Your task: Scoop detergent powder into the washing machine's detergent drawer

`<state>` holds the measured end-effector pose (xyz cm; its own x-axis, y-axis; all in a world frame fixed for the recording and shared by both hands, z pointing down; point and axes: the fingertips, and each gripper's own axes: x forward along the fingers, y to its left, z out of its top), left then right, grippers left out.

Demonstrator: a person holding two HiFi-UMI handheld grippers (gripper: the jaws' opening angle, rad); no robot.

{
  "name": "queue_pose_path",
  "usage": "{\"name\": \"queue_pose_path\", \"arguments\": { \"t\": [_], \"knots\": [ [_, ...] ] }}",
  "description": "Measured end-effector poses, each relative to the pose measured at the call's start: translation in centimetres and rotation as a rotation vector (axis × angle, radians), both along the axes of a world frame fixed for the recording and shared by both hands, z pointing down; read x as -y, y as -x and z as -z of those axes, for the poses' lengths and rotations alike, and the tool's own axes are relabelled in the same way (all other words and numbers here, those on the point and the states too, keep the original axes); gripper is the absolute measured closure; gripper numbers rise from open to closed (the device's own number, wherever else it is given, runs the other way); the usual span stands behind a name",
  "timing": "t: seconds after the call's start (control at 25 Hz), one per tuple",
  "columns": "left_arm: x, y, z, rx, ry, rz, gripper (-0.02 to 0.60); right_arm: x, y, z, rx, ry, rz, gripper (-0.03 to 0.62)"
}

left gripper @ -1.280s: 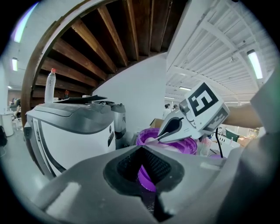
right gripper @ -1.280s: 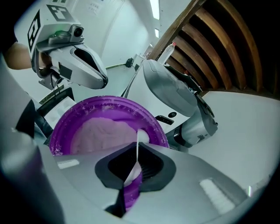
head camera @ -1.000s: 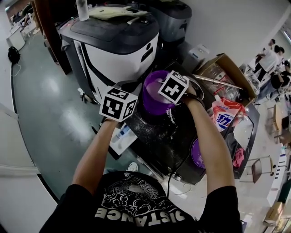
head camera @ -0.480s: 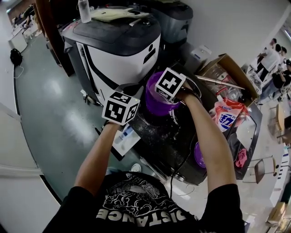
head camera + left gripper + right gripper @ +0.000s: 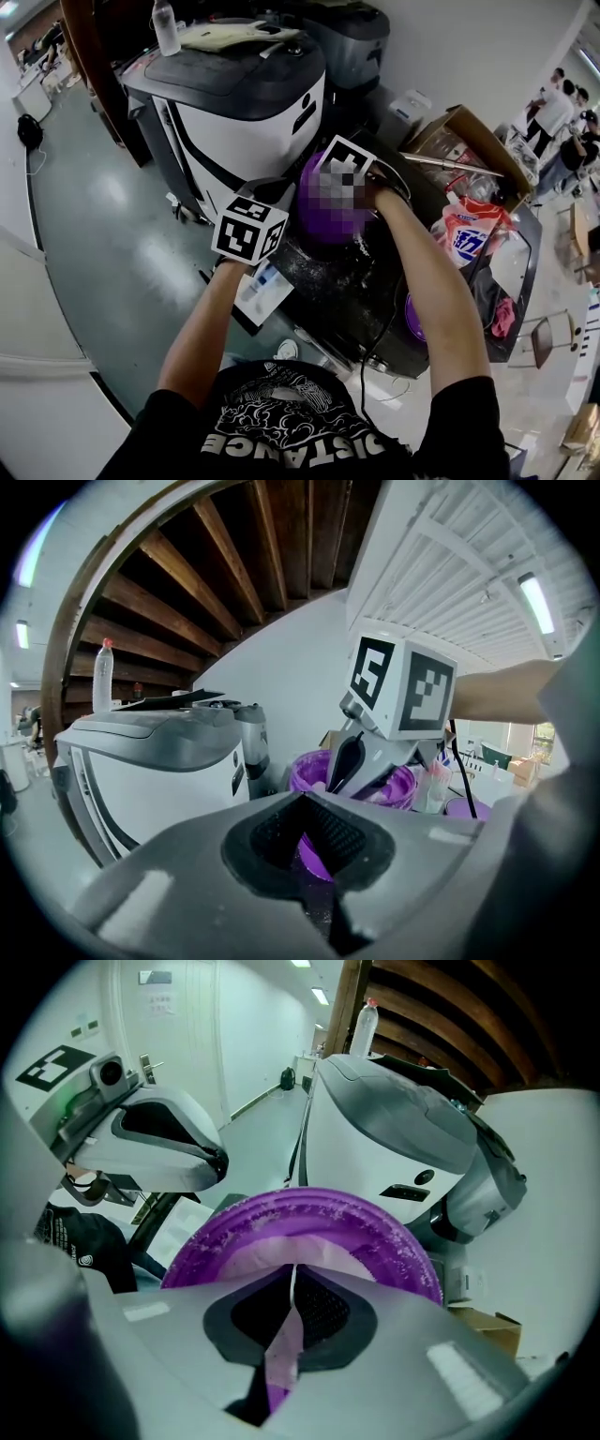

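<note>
Right gripper [image 5: 292, 1312]: jaws clamped on a thin lilac scoop [image 5: 281, 1358] handle, which runs down into the purple tub [image 5: 300, 1211]. Tub rim dusted with white powder. Tub stands on a dark machine top [image 5: 337, 281], powder spilled around it, just in front of a white washer [image 5: 239, 94]. Left gripper [image 5: 306, 829]: jaws together, nothing held, hovering just left of the tub, facing it. Detergent bag [image 5: 464, 234] lies to the right on the same top.
</note>
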<state>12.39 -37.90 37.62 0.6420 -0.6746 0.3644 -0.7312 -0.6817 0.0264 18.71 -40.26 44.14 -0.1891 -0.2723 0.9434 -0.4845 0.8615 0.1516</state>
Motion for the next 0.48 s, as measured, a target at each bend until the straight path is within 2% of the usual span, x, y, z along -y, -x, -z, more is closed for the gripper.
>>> {"name": "queue_pose_path", "arguments": {
  "t": [0.48],
  "knots": [
    [0.20, 0.35, -0.60, 0.012, 0.005, -0.088, 0.578, -0.93, 0.46, -0.44, 0.026, 0.105, -0.133, 0.557]
  ]
}}
